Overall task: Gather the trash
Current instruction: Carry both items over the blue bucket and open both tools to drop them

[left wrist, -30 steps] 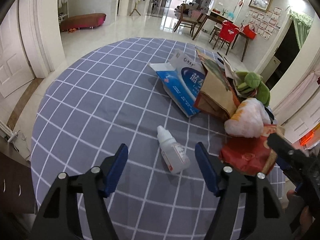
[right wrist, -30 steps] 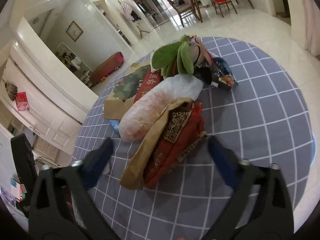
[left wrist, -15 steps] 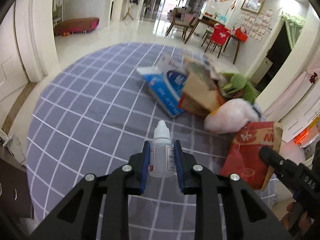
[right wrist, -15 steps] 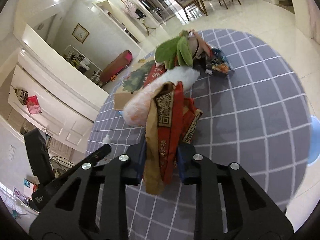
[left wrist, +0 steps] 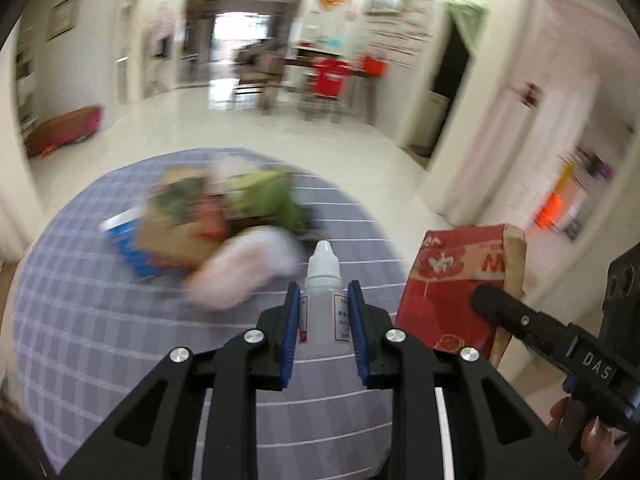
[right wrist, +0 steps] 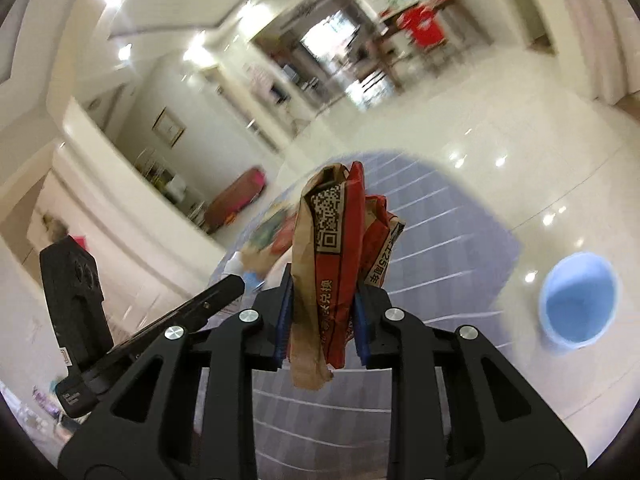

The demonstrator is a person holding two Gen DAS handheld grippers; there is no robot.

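Observation:
My left gripper [left wrist: 323, 336] is shut on a small white dropper bottle [left wrist: 323, 300] and holds it upright above the checked grey rug [left wrist: 100, 320]. My right gripper [right wrist: 322, 320] is shut on a crumpled red and brown paper bag [right wrist: 332, 248], lifted off the rug; the bag also shows in the left wrist view [left wrist: 456, 280]. A blurred pile of trash [left wrist: 208, 220] with a blue carton, brown cardboard, a white plastic bag and a green item lies on the rug beyond the bottle.
A light blue bucket [right wrist: 578, 306] stands on the white tiled floor to the right of the rug [right wrist: 440, 248]. A dining table with red chairs [left wrist: 332, 76] stands far back. A maroon bench [left wrist: 64, 132] is at the far left.
Both grippers closed, the left on the bottle and the right on the paper bag, and have lifted them. Both views have swung; the blue bucket has come into the right wrist view.

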